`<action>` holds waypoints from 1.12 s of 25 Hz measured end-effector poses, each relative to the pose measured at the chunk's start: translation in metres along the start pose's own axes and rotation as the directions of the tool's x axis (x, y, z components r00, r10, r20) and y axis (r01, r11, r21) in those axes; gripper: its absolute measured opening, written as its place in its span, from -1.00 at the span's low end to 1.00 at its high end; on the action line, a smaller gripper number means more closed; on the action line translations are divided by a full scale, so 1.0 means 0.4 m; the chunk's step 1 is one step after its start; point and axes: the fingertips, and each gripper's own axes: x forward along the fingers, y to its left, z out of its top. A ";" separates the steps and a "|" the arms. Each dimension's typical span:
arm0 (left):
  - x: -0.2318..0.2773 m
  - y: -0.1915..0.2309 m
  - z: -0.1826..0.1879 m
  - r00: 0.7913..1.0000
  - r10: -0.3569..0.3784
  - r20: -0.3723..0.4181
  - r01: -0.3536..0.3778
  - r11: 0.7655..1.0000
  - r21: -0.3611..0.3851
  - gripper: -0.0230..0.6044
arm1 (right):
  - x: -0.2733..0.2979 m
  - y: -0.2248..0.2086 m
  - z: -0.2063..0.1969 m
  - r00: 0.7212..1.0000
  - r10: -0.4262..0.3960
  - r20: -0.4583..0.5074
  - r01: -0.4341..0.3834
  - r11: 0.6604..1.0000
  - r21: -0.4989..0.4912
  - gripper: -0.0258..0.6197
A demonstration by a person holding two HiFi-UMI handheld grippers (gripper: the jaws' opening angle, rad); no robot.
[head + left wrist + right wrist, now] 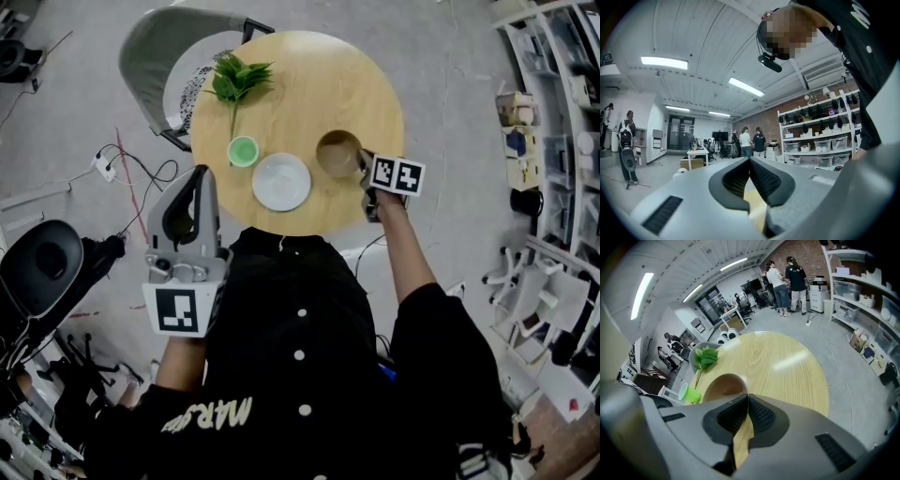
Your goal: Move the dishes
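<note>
Table: round wooden top (309, 84) carrying a white plate (281, 181) and a green cup (243, 150).
Right gripper (365, 169): jaws pinched on the rim of the brown bowl (337, 153), near the table's right edge.
Left gripper (199, 178): jaws together, empty, off the table.

Head and right views, both over table (309, 94)
</note>
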 end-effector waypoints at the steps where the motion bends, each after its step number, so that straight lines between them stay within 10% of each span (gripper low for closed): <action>1: 0.000 -0.001 0.003 1.000 -0.001 0.002 0.001 1.000 0.002 -0.92 | -0.005 -0.004 -0.010 1.000 -0.002 -0.002 0.002 1.000 0.005 -0.90; 28: 0.015 -0.035 0.039 0.999 -0.036 0.023 0.036 0.999 0.027 -0.92 | -0.022 -0.049 -0.193 0.999 -0.017 -0.045 0.017 1.000 0.018 -0.90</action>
